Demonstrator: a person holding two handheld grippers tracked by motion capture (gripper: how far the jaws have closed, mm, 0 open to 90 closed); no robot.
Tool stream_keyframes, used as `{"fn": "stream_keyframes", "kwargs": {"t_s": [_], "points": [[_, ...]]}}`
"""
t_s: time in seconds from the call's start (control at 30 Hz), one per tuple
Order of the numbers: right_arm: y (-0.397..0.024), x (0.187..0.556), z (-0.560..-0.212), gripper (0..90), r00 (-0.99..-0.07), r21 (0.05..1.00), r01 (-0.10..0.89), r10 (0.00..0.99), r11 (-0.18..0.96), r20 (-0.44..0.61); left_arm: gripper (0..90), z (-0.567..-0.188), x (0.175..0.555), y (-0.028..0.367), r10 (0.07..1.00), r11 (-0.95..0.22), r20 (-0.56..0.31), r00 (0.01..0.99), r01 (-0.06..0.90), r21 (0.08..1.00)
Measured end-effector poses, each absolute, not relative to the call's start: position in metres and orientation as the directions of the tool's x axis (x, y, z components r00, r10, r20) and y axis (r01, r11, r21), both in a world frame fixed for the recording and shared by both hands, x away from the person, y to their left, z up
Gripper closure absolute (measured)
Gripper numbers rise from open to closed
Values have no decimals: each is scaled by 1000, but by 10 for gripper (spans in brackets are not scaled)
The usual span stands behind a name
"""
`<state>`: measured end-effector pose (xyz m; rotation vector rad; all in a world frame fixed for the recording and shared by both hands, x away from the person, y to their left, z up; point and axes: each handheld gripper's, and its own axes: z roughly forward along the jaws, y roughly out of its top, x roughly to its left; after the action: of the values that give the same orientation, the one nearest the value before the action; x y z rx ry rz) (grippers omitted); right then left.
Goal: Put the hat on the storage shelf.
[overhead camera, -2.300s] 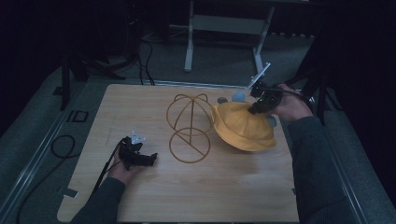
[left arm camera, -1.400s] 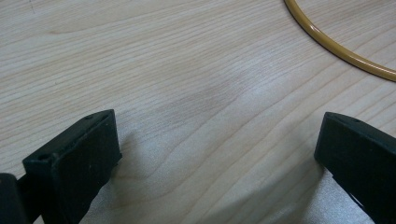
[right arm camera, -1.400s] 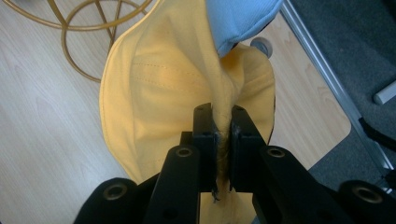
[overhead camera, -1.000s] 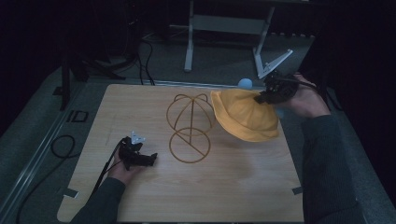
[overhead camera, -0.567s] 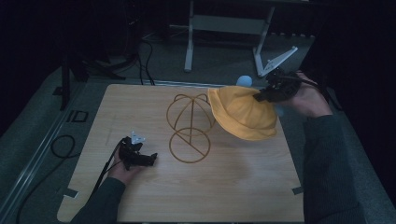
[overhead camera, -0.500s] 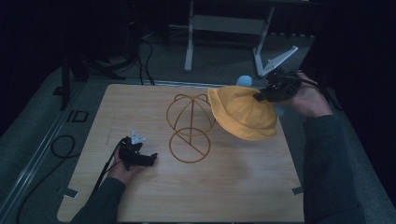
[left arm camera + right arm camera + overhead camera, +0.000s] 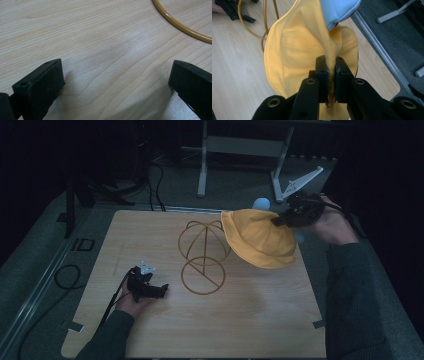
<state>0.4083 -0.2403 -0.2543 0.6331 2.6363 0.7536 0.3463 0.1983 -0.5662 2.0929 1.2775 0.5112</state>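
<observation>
Now: right gripper (image 7: 331, 72) clamped on yellow hat (image 7: 257, 237) fold, held raised just beside wire stand (image 7: 202, 255), presumably for draping | left gripper (image 7: 147, 287) near stand base, jaws apart, idle | blue cloth (image 7: 338, 10) behind hat, possibly lining.

The person wears dark green long sleeves (image 7: 350, 285). Each hand holds a black two-jaw gripper: the left gripper (image 7: 159, 291) has a thin black cable (image 7: 112, 302), and the right gripper (image 7: 329, 72) has round silver screws (image 7: 310, 81).
</observation>
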Motion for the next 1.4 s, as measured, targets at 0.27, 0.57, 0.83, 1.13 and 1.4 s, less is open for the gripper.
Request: {"fn": "stream_keyframes", "kwargs": {"t_s": [0.27, 0.57, 0.83, 1.13, 1.4], "points": [[-237, 405, -245, 839, -854, 588, 299, 486, 752, -187, 1, -566, 346, 198, 890, -335, 4, 456, 648, 684], [-228, 403, -240, 839, -865, 595, 275, 464, 755, -189, 1, -566, 346, 198, 890, -335, 4, 456, 648, 684], [-212, 404, -238, 839, -882, 601, 250, 434, 759, -182, 1, -566, 346, 198, 890, -335, 4, 456, 648, 684], [-183, 409, -239, 840, -896, 599, 221, 403, 770, -186, 1, -566, 346, 198, 890, -335, 4, 456, 647, 685], [-159, 416, -243, 839, -902, 583, 215, 388, 783, -188, 1, -566, 346, 198, 891, -333, 4, 455, 647, 686]]}}
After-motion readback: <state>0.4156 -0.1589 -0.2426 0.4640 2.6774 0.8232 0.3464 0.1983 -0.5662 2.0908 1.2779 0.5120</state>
